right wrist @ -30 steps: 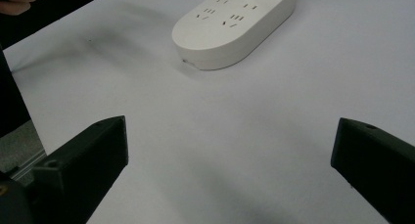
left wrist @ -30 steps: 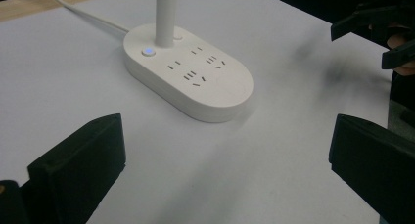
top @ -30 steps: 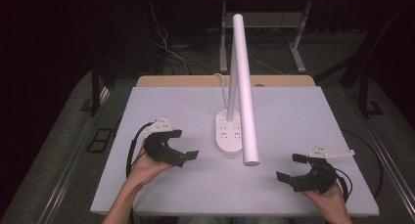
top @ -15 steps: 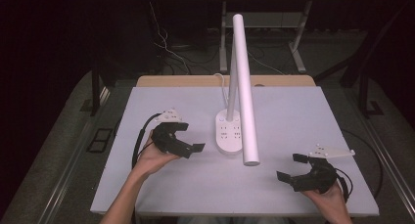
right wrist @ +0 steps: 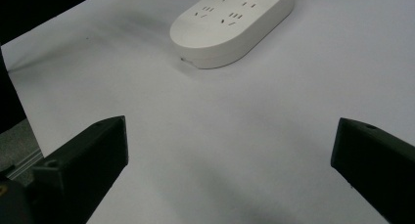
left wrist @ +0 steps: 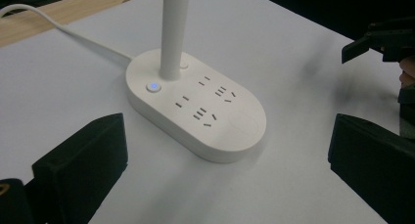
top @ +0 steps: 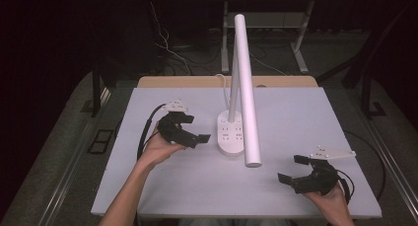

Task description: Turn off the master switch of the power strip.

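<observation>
A white desk lamp stands mid-table. Its oval base (top: 230, 133) carries several sockets, and its long white bar (top: 245, 88) leans out over the table toward me. My left gripper (top: 194, 129) is open just left of the base, jaws pointing at it without touching. In the left gripper view the base (left wrist: 195, 106) lies between and beyond the wide-apart jaws, and a small button (left wrist: 153, 86) glows blue beside the stem (left wrist: 173, 28). My right gripper (top: 292, 169) is open near the front right, holding nothing. The base (right wrist: 230, 23) sits far ahead in its view.
The grey-white table (top: 296, 117) has a wooden strip (top: 187, 82) along its back edge. The lamp's white cable (left wrist: 58, 28) runs from the base toward that strip. Dark floor, cables and another table's legs (top: 300, 53) lie beyond.
My left gripper has moved forward and to the right, up close to the lamp base. The right gripper has stayed where it was.
</observation>
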A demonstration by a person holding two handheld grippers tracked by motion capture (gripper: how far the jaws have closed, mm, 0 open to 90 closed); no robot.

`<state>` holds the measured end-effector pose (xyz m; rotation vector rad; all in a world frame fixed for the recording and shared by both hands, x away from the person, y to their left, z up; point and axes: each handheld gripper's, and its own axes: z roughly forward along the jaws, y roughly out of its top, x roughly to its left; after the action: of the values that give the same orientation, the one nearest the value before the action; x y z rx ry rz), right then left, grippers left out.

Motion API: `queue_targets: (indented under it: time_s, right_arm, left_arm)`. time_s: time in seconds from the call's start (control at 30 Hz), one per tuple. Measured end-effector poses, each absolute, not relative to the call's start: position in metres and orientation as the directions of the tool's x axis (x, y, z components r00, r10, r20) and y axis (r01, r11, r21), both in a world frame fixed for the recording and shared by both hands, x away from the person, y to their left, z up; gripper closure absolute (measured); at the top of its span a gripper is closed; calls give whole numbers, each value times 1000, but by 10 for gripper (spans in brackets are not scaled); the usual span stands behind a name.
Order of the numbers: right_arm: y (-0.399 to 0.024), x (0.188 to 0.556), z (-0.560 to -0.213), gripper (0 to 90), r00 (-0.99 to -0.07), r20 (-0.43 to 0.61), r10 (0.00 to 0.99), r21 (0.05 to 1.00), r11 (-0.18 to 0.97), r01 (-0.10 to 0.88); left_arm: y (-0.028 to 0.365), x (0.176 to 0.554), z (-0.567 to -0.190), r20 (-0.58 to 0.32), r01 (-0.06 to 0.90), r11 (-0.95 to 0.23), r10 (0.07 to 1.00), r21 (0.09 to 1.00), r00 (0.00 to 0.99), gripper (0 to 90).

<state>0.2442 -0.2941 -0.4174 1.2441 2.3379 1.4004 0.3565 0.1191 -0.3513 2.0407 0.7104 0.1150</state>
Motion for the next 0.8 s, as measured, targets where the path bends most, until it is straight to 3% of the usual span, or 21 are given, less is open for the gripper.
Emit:
queue_targets:
  time_s: [0.8]
  right_arm:
    - [-298,244,-417,0,-640,277,717,788,212,578]
  left_arm:
    - [96,398,-350,-187,445,-441,514,780,837,2]
